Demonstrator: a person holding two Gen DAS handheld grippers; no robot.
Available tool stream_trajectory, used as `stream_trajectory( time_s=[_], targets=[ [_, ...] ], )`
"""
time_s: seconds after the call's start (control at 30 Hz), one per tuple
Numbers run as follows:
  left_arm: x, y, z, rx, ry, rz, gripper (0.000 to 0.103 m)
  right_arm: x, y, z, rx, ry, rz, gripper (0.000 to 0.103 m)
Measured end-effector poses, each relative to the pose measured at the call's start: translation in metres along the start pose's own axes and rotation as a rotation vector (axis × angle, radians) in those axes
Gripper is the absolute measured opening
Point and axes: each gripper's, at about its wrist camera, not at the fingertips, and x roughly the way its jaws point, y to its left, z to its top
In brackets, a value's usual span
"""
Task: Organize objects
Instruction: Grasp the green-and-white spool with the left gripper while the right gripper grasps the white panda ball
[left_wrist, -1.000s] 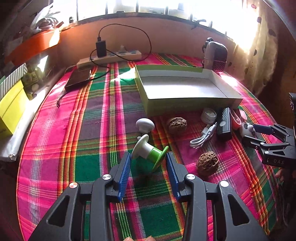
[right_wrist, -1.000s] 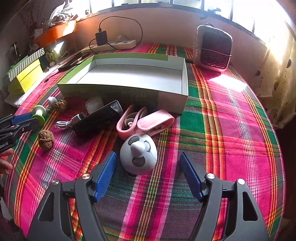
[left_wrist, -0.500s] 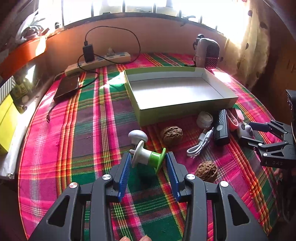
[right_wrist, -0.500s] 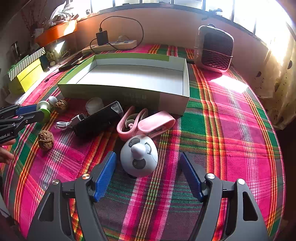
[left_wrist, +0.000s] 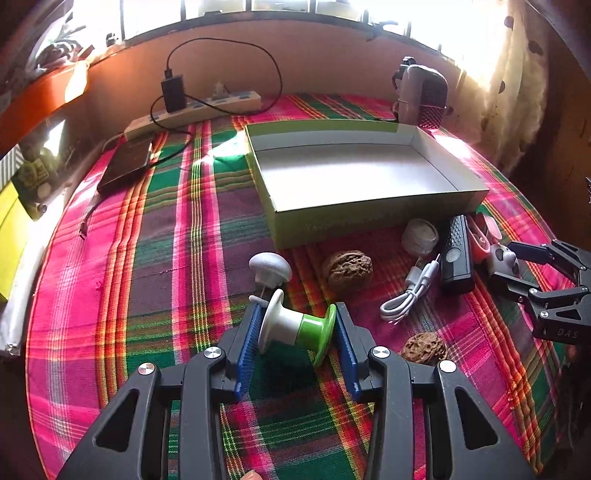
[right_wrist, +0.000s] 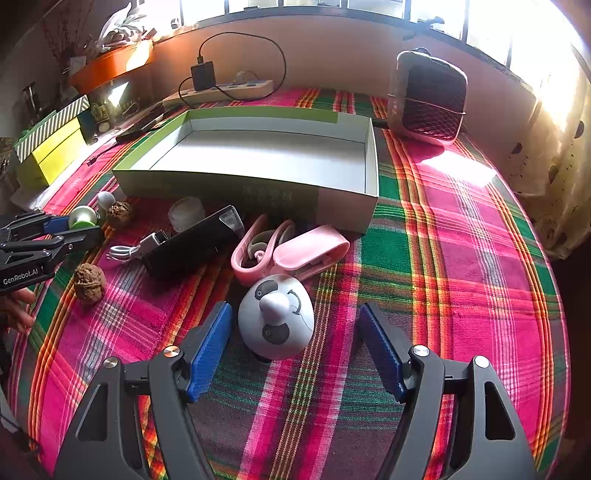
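Observation:
A white-and-green spool lies crosswise between the blue pads of my left gripper, which is shut on its two end flanges, slightly above the plaid cloth. The same gripper shows at the left edge of the right wrist view. My right gripper stands open, its fingers on either side of a white panda-faced dome toy without touching it. Behind both lies an empty green-and-white shallow box.
Two walnuts, a white knob, a coiled white cable, a black device, a small white jar and a pink clip lie before the box. A power strip and a fan stand at the back.
My left gripper has shut on the spool, turned it level and raised it a little off the cloth. The right gripper has edged slightly closer to the panda toy.

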Motion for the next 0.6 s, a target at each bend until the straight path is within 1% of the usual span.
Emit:
stream_trajectory(
  time_s=[0.1,0.3,0.37,0.6],
  targets=[
    [0.0014,0.0017,0.0015,-0.025,-0.006,0.002,0.037,0.0002,-0.0005,0.0005,0.000,0.000,0.001,0.072],
    [0.0032,0.0007,0.0033,-0.041,-0.001,0.021,0.037,0.0013,-0.0029,0.0030,0.006,0.001,-0.001,0.071],
    [0.0032,0.0010,0.0033,-0.039,-0.001,0.022,0.037,0.0017,-0.0044,0.0035,0.012,0.000,-0.004,0.070],
    [0.0033,-0.0006,0.0028,-0.037,0.005,0.036,0.037,-0.0009,-0.0067,0.0024,0.027,-0.011,-0.017,0.053]
  ],
)
